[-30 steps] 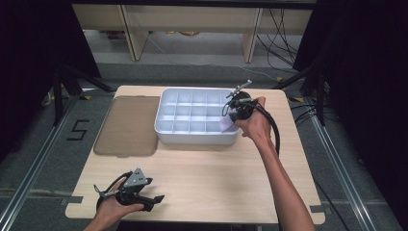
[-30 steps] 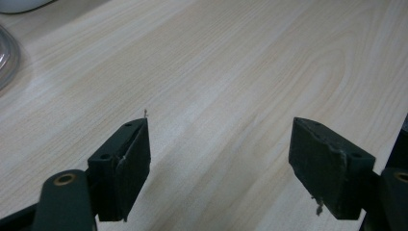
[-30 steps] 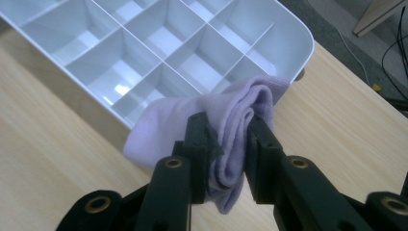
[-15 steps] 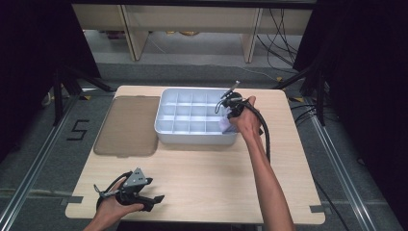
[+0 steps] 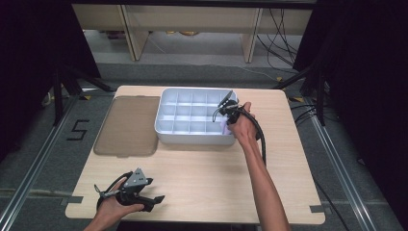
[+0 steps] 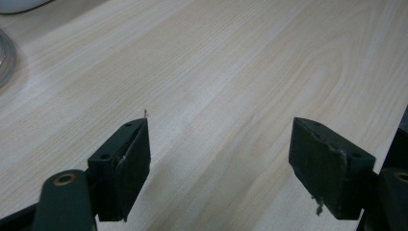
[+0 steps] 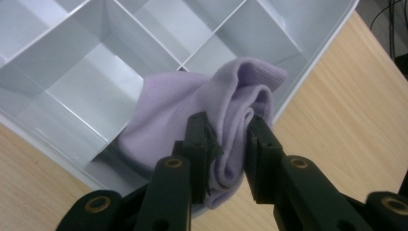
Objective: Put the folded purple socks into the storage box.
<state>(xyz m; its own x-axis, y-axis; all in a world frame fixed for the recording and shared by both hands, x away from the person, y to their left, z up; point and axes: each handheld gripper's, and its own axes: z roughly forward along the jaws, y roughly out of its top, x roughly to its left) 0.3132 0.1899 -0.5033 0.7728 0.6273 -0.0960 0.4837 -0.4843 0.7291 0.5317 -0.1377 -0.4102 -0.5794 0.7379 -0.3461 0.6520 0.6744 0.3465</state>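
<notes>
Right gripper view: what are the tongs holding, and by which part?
The right tongs pinch a folded lilac cloth by its bunched, rolled edge, over a corner cell of the white divider tray.

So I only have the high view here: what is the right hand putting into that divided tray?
Observer: A rolled lilac sock, pinched between the right tongs.
Operator: Which compartment?
Observer: A corner one of the white tray, by the tray's outer wall; the sock's bulk hangs over that cell.
Operator: And the left tongs, anything in them?
Observer: No. The left tongs stand wide open above bare wooden table, nothing between the pads.
</notes>
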